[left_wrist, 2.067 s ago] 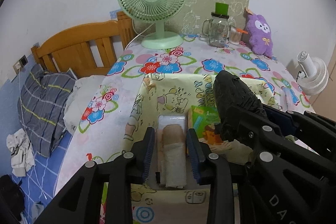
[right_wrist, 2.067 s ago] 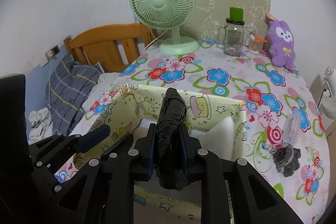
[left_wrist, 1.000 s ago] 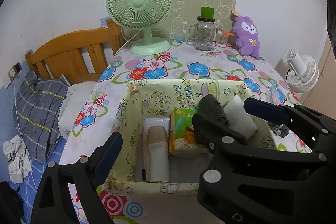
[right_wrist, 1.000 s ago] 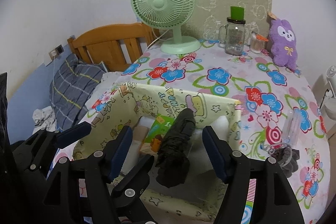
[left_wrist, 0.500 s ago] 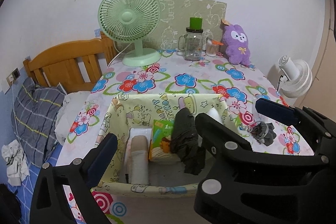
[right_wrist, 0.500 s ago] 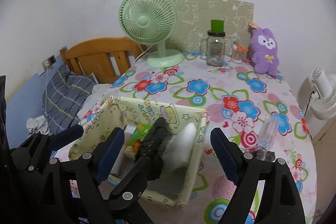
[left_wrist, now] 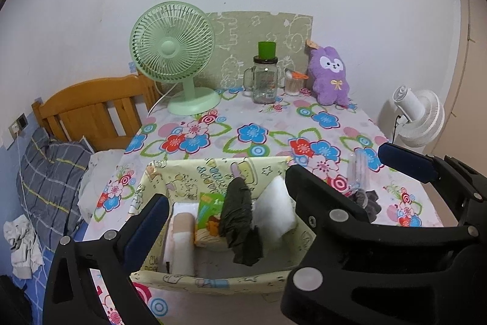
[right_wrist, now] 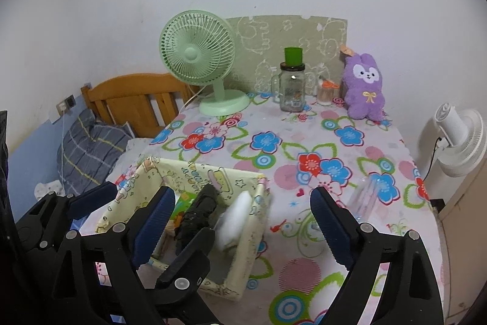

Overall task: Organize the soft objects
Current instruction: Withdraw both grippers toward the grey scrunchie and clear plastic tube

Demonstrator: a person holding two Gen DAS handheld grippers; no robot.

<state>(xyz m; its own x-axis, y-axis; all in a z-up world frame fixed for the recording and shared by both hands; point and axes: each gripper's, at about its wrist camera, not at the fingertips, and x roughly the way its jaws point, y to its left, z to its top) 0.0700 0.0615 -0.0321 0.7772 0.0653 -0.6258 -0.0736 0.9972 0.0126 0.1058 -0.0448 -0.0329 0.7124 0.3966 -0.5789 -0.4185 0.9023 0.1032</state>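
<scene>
Home bedroom: wooden slatted headboard [left_wrist: 91,108] and grey plaid pillow [left_wrist: 50,172] at left, purple plush rabbit [left_wrist: 328,78] upper right.

Pale yellow cartoon-print box [left_wrist: 213,172] on a flowered red, blue and green tablecloth [left_wrist: 274,127]; mint-green fan [left_wrist: 172,47]; purple plush rabbit [left_wrist: 330,75]; black roll [left_wrist: 237,209].

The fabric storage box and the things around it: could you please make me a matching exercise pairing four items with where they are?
Things:
1. black rolled cloth
2. purple plush rabbit
3. green desk fan
4. dark scrunchie

Places:
A. far left of the table, by the wooden headboard
B. on the tablecloth just right of the box
C. inside the fabric storage box, leaning against its back wall
D. far right of the table, against the wall

Pairs: 1-C, 2-D, 3-A, 4-B
</scene>
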